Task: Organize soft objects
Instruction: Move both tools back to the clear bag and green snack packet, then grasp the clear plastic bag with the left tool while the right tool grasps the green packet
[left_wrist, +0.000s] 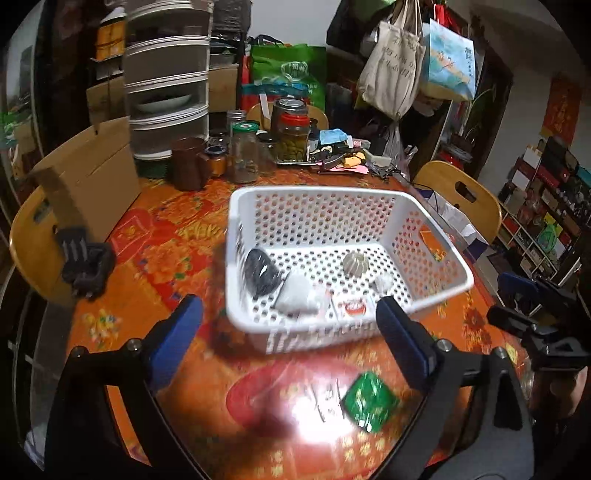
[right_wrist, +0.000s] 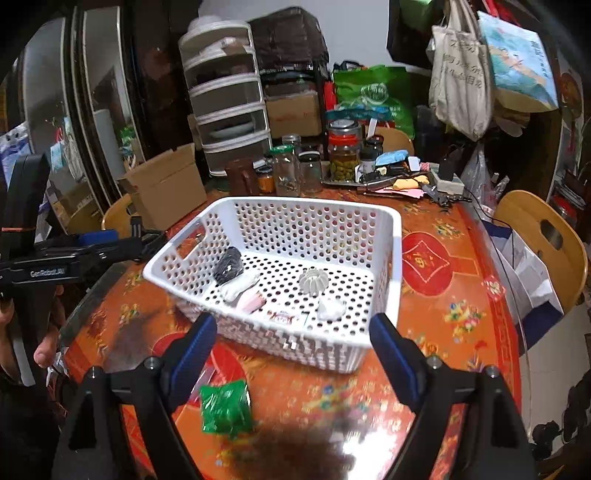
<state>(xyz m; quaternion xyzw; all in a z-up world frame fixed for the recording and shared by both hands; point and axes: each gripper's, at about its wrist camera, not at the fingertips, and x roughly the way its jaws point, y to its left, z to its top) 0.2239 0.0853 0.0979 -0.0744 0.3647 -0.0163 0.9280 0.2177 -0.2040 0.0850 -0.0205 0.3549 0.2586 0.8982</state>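
Observation:
A white perforated basket (left_wrist: 436, 240) (right_wrist: 388, 236) stands on the red patterned table. Inside lie a black soft item (left_wrist: 260, 273) (right_wrist: 228, 266), a white soft bundle (left_wrist: 297, 295) (right_wrist: 240, 286), a grey ribbed ball (left_wrist: 355, 263) (right_wrist: 313, 281), a small white lump (left_wrist: 384, 283) (right_wrist: 331, 308) and a red-and-white packet (left_wrist: 355, 308) (right_wrist: 282, 317). A green packet (left_wrist: 369, 400) (right_wrist: 225, 408) lies on the table in front of the basket. My left gripper (left_wrist: 290, 339) is open and empty above the basket's near edge. My right gripper (right_wrist: 293, 354) is open and empty, also before the basket.
Jars (left_wrist: 243, 153) (right_wrist: 343, 153), a brown jug (left_wrist: 188, 162), a cardboard box (left_wrist: 88, 181) (right_wrist: 166, 186) and clutter fill the table's far side. A drawer tower (left_wrist: 166, 74) (right_wrist: 229, 99) stands behind. Wooden chairs (left_wrist: 461, 195) (right_wrist: 543, 229) flank the table. A dark item (left_wrist: 88, 266) sits at left.

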